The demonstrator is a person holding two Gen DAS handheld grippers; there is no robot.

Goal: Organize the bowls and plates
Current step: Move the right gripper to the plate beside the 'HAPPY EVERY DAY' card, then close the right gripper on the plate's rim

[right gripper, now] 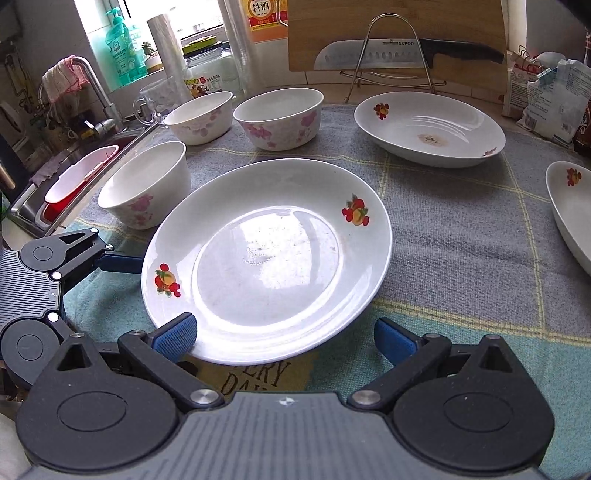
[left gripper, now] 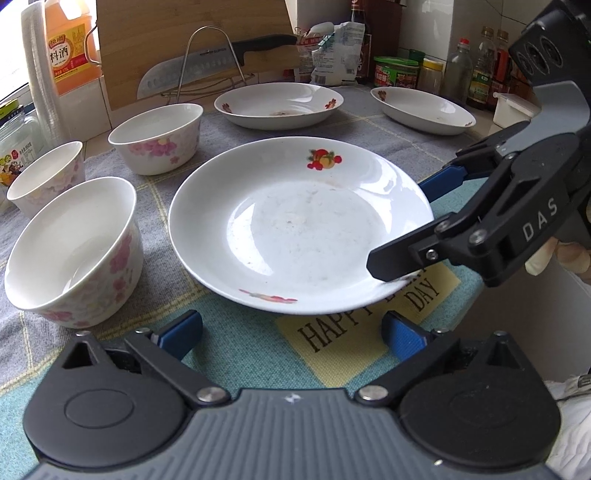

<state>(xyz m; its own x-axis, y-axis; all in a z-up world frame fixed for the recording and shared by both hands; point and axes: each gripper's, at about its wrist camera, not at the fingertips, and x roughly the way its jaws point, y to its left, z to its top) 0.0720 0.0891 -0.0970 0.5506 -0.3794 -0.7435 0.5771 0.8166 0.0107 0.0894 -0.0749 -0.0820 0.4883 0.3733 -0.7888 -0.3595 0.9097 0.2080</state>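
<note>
A white plate (left gripper: 301, 225) (right gripper: 266, 258) with fruit prints lies on the checked cloth in the middle. My left gripper (left gripper: 291, 334) (right gripper: 107, 299) stands wide open just short of the plate's near rim, with nothing between its pads. My right gripper (right gripper: 286, 338) (left gripper: 399, 225) is open too at the plate's right rim, one finger over the rim and the other beyond it, pressing nothing. Three flowered bowls (left gripper: 74, 251) (left gripper: 159, 136) (left gripper: 44, 177) stand upright left of the plate. Two more fruit-print plates (left gripper: 279, 103) (left gripper: 423, 109) lie farther back.
A knife (right gripper: 373, 55) rests on a wire rack before a wooden board (left gripper: 192, 33). Bottles and jars (left gripper: 480, 70) line the back right, and a cooking-wine jug (left gripper: 72, 48) stands back left. A sink with a red tub (right gripper: 79, 173) lies beyond the counter edge, left of the bowls.
</note>
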